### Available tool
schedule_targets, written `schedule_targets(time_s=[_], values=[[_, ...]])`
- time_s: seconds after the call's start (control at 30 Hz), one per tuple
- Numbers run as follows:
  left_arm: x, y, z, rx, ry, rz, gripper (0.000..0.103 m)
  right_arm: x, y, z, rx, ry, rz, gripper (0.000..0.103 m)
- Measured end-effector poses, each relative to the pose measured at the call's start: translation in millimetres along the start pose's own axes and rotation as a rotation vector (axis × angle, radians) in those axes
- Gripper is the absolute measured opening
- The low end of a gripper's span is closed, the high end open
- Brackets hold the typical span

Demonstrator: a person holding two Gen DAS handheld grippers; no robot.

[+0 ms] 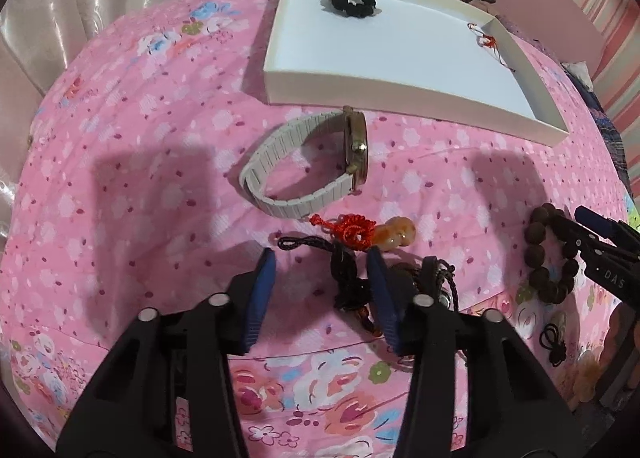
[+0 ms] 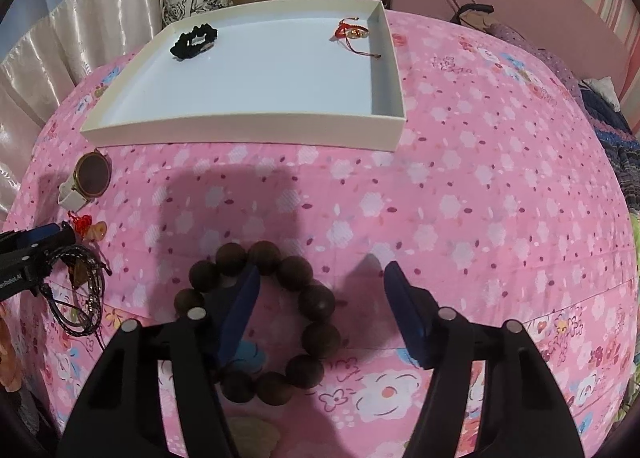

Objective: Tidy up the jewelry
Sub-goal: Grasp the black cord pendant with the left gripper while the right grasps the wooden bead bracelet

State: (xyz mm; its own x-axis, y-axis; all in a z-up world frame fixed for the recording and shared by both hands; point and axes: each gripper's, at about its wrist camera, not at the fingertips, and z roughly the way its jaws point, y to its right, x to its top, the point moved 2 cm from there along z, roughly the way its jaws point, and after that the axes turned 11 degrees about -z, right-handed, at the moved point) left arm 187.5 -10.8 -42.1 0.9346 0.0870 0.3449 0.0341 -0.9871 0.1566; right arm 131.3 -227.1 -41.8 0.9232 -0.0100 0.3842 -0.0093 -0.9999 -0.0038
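Both claws pointed steeply down at a pink floral bedsheet (image 2: 460,198). Left gripper (image 1: 322,278): blue-padded jaws partly spread, straddling a black knotted cord charm (image 1: 345,270), with the right pad just beside it; no firm pinch could be confirmed. Right gripper (image 2: 320,290): jaws spread, the left pad standing inside the ring of a dark brown wooden bead bracelet (image 2: 264,322) and the right pad outside it, so that one side of the ring lay between them unpinched. Beyond the left gripper lay a red knotted charm with an orange stone (image 1: 360,232) and a white-strapped wristwatch (image 1: 308,168) standing on its side. Farther back, a shallow white cardboard tray (image 2: 240,129) held a black scrunchie (image 2: 195,40) and a red string bracelet (image 2: 354,32) near its right wall.
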Motion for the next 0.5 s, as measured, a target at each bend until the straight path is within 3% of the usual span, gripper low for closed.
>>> schedule_targets(time_s=[0.2,0.3,0.4,0.5], values=[[-0.5,0.7,4.6,-0.018,-0.016,-0.006,0.029,-0.4,-7.5,5.9,0.015,-0.021,-0.030,0.048],[-1.5,3.6,5.0,-0.028,-0.017,0.003,0.021,-0.5,-8.8,9.2,0.007,-0.024,-0.041,0.047],[-1.2,4.7,6.6,-0.043,-0.022,0.005,0.012,0.1,-9.9,9.2,0.009,-0.017,-0.053,0.039],[-0.7,4.2,6.9,-0.050,-0.024,-0.001,0.010,1.1,-9.8,9.6,0.007,-0.006,-0.066,0.034]])
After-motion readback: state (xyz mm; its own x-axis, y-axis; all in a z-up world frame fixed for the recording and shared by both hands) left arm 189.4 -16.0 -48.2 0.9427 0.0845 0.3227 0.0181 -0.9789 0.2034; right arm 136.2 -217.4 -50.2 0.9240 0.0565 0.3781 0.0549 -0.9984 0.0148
